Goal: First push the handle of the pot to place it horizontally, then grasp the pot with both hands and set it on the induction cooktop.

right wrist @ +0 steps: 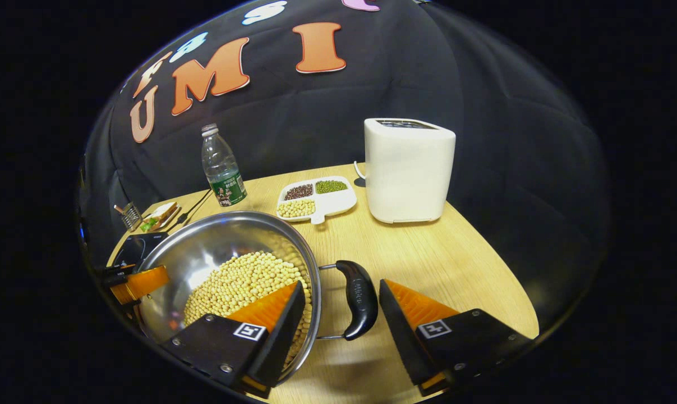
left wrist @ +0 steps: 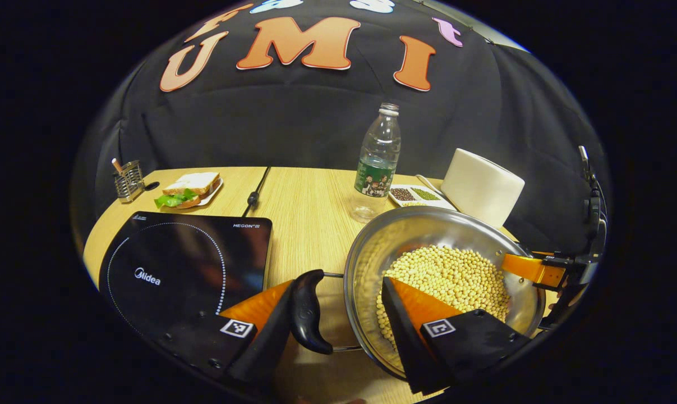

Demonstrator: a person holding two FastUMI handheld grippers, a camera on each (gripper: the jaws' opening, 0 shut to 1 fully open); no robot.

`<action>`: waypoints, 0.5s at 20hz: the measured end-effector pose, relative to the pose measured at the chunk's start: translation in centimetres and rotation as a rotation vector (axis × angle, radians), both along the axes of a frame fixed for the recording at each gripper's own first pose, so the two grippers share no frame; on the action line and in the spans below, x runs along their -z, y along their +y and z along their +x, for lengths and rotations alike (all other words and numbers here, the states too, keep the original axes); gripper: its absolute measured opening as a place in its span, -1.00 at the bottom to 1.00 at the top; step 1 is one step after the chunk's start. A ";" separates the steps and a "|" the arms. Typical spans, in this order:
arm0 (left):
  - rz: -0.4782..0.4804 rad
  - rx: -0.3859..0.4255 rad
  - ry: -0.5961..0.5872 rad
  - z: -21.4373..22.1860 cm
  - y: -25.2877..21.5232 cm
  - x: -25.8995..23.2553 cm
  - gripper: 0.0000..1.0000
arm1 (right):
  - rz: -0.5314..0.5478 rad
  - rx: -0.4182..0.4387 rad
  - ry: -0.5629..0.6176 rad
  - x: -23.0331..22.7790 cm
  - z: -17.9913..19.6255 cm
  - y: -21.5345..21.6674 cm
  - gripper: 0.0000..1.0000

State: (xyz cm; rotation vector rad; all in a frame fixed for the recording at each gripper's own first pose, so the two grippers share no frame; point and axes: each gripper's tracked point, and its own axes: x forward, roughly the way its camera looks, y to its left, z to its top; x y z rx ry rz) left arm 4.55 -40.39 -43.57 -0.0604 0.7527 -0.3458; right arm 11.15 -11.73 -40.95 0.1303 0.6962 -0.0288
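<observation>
A steel pot of soybeans stands on the wooden table, just right of the black induction cooktop. My left gripper is open and straddles the pot's left black handle. One finger touches the handle's outer side and the other hangs inside the rim over the beans. My right gripper is open around the pot's right handle. One finger is inside the rim and the other stands a sliver off the handle. Each gripper also shows across the pot: the right, the left.
Behind the pot stand a water bottle, a white toaster and a divided dish of beans. A sandwich on a plate and a wire utensil holder sit beyond the cooktop. A black cable runs to its back edge.
</observation>
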 end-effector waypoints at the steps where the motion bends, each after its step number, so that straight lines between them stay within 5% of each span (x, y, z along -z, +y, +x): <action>1: -0.017 -0.005 -0.007 0.0 0.2 0.1 0.73 | 0.008 0.006 0.009 0.5 -0.1 0.0 0.51; 3: 0.001 -0.018 -0.004 0.2 0.0 -0.2 0.43 | 0.017 0.017 0.016 0.2 -0.2 0.1 0.22; 10: 0.011 -0.024 0.010 -0.5 0.8 -1.6 0.24 | 0.063 0.080 0.023 -1.6 -1.9 0.4 0.00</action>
